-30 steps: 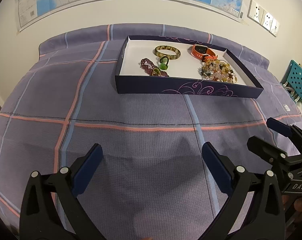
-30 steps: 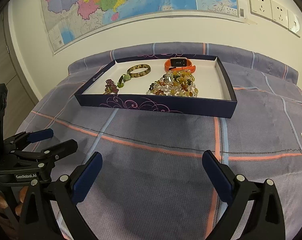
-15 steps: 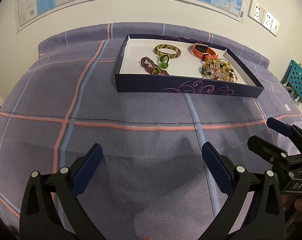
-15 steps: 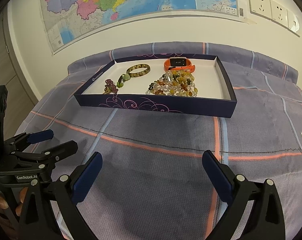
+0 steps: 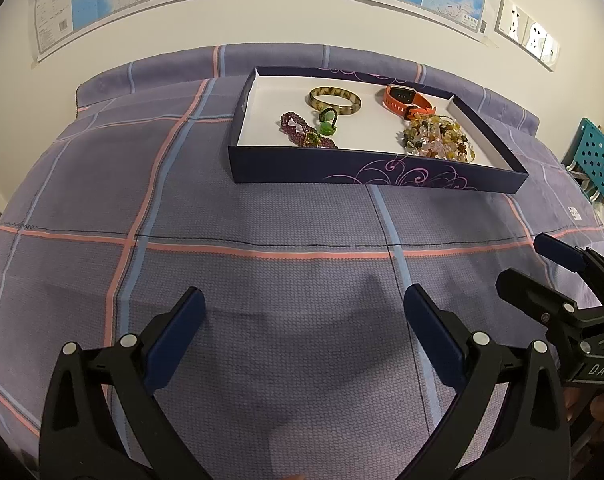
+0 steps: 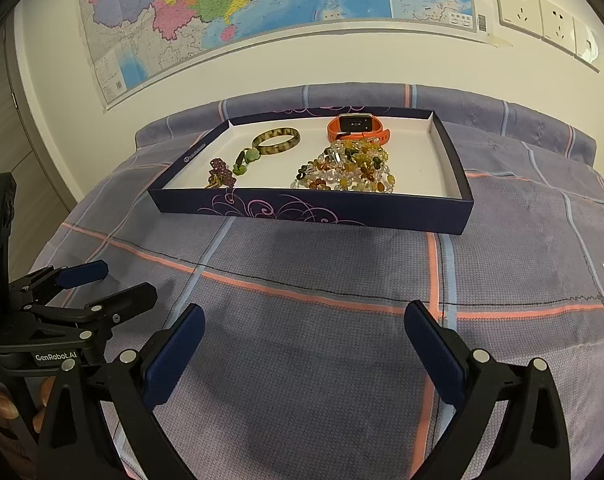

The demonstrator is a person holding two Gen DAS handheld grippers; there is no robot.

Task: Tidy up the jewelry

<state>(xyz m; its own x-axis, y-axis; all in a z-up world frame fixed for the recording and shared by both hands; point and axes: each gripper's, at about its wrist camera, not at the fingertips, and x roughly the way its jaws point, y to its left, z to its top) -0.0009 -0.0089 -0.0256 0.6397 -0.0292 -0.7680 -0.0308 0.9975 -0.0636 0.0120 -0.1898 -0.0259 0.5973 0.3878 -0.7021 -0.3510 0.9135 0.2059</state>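
Both our grippers hover wide open and empty over the plaid bedspread, short of the jewelry tray.

Nearest to us, the left gripper (image 5: 302, 332) has its blue pads spread far apart with nothing between them, and the right gripper (image 6: 303, 338) is spread just as wide and also holds nothing; each hangs over the purple bedspread (image 5: 262, 216), on our side of the tray and well apart from it. Farther off lies the dark blue tray (image 5: 365, 168), and all the jewelry is inside it: at its near wall a purple bead bracelet (image 5: 302, 132), a green ornament (image 5: 326, 122) and a heap of mixed beads (image 5: 437, 138); toward its far wall a mottled bangle (image 5: 334, 100) and an orange watch (image 5: 405, 100). Beyond the tray, a map (image 6: 262, 4) hangs on the wall.
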